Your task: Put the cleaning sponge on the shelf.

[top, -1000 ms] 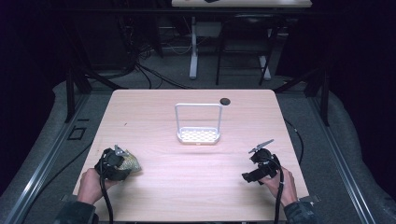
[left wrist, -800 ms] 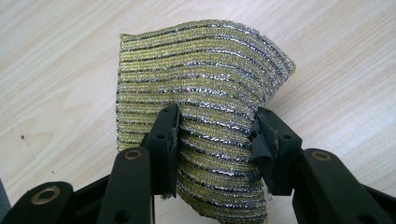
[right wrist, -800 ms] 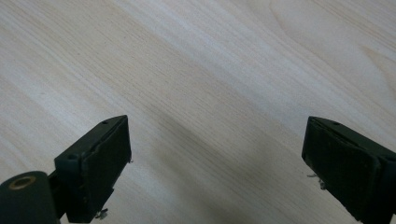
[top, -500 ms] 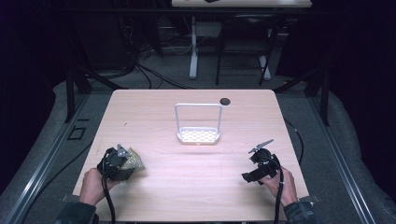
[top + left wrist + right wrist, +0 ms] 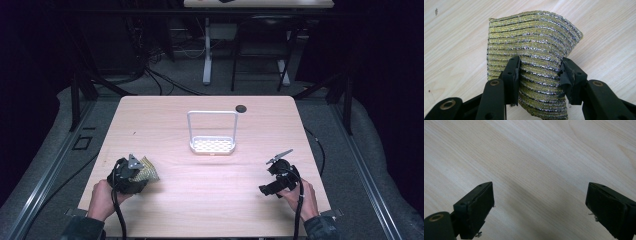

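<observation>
Pale wood table [image 5: 210, 190], dark room behind. Near its front left edge, the left gripper [image 5: 539, 72] pinches a yellow-and-silver scouring pad [image 5: 534, 50], seemingly lifting one side to carry it toward the white rack [image 5: 212, 145]; the right gripper [image 5: 540, 210] waits, jaws apart.

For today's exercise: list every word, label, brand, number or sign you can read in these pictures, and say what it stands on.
None can be read. The striped yellow and silver scrubbing cloth between the left gripper jaws bears no label. The white rack, the wooden table and the right gripper carry no lettering. The small dark disc at the table's far edge is too small to tell.
</observation>
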